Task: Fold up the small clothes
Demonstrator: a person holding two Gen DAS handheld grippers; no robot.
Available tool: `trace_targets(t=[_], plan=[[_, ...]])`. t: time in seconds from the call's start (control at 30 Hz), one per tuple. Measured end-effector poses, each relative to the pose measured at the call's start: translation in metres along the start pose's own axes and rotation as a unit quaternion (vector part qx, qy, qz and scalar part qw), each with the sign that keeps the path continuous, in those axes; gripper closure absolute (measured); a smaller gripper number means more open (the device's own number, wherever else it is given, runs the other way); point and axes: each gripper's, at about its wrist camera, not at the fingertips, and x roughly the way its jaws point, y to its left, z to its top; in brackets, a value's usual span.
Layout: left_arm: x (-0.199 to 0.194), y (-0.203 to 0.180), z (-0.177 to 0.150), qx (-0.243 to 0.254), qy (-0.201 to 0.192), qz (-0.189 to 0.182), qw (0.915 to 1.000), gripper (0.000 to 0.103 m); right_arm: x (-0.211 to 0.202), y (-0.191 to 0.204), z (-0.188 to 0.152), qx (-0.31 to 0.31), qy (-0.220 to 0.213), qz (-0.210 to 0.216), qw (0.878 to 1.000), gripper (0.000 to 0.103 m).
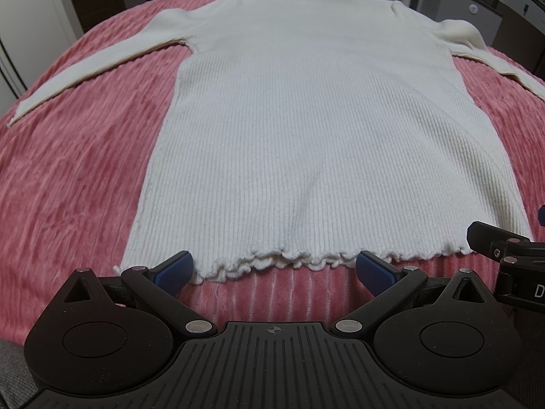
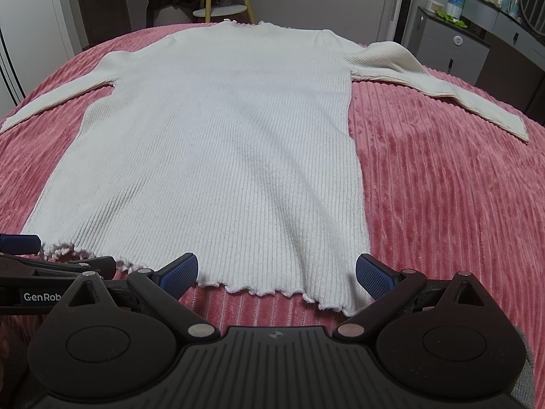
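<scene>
A white ribbed sweater (image 1: 306,129) lies flat on a pink blanket (image 1: 75,170). Its wavy hem (image 1: 272,260) is on the near side and its neck is on the far side. One sleeve (image 1: 85,64) goes out to the left and the other sleeve (image 2: 442,81) goes out to the right. Nothing is folded yet, so the job looks like it is just at the start.

The left gripper (image 1: 274,271) sits low by the near left part of the hem. Its blue pads (image 1: 173,269) are wide apart and hold nothing. The right gripper (image 2: 276,271) sits by the near right corner of the hem. Its pads (image 2: 374,274) are wide apart too and hold nothing. The two grippers are side by side, close together.

The step now looks like getting ready to grab. I think there are two ways to go next. Each gripper could slide a pad under the hem, pinch it, and lift the near end over to the far end. Or they could reach for a sleeve first and lay it across the body. The knit is soft and thick, so a pinch should take both layers. The lift should be even on both sides so the sweater stays straight.
</scene>
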Motion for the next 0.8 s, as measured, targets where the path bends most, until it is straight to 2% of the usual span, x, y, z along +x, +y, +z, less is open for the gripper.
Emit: trace_targets(t=[0.8], plan=[[0.0009, 0.0077, -0.0059, -0.002, 0.006, 0.000, 1.0000, 0.000, -0.0030, 0.0003, -0.0014, 0.001, -0.007, 0.010, 1.000, 0.004]])
